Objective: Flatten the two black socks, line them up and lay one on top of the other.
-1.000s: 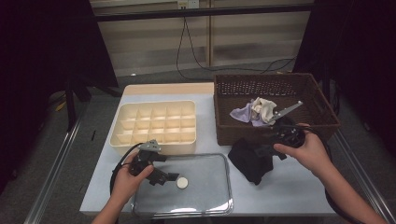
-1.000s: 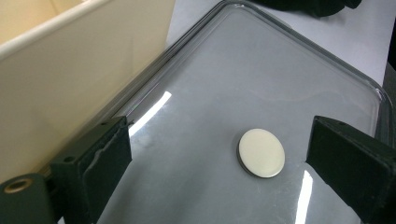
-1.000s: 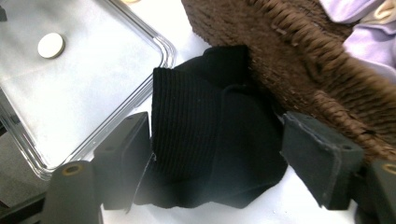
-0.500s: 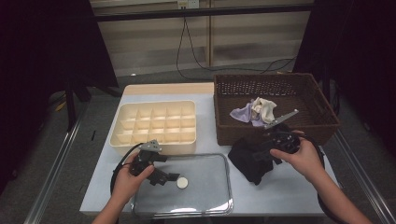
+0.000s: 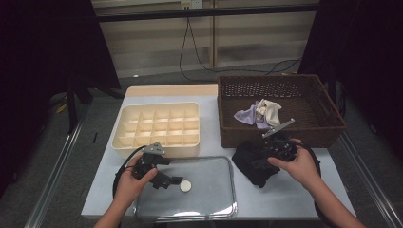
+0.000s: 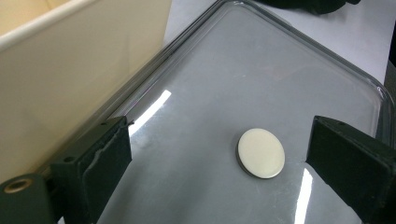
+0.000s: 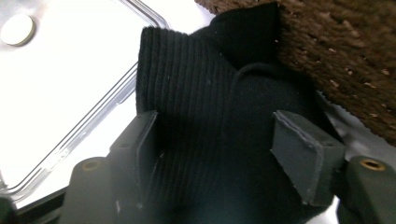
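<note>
Right gripper [image 7: 212, 154] closing around black sock [image 7: 210, 98]; not yet pressing.

Two handheld grippers at work over a table of containers.
The right gripper [image 5: 260, 160] presses on a black cloth [image 5: 252, 164] just before the wicker basket [image 5: 332, 124]; the left gripper [image 5: 174, 181] rests on a clear lid [image 5: 209, 199], a white disc [image 5: 186, 186] at its tip, a cream divided tray [image 5: 157, 127] beyond.

- You have a cream divider tray [image 5: 157, 124] at the table's [image 5: 294, 194] left rear, its cells bare.
- Your wicker basket [image 5: 328, 124] sits at the right rear.
- In it you see a lilac cloth [image 5: 246, 115] touching a cream cloth [image 5: 269, 111].
- Cables [image 5: 190, 42] hang behind your table.
</note>
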{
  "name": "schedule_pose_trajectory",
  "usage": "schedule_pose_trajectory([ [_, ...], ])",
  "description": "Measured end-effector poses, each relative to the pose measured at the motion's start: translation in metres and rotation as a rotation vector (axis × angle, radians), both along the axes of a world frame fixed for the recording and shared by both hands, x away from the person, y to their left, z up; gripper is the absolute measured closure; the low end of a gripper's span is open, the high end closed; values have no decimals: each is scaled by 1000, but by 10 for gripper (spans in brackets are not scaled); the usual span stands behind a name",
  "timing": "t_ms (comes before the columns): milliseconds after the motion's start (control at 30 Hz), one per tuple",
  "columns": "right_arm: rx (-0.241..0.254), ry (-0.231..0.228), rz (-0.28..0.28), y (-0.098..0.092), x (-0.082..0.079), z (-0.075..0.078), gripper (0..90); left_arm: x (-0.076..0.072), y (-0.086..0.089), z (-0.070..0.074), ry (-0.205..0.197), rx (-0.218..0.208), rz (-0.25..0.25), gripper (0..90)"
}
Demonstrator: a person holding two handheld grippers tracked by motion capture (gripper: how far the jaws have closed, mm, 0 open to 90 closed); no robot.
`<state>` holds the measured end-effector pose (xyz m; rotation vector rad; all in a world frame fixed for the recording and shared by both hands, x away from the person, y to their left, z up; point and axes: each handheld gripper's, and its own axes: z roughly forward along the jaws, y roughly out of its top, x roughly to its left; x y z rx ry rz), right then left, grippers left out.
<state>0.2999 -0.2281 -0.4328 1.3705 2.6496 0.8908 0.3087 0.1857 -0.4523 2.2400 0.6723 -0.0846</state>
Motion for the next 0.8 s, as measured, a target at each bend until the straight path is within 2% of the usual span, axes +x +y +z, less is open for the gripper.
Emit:
schedule_pose_trajectory([
  [233,-24,-10,5,1,0,-13,515,0,0,-1,6,2,-2,64],
  [400,-47,-20,16,1,-1,-19,634,0,-2,-1,1,10,-6,64],
  [533,-64,-35,22,2,-1,-18,765,0,-2,-2,4,7,-6,64],
  [800,-22,-87,1,-4,-4,-8,807,-1,-5,-2,20,-5,-6,61],
])
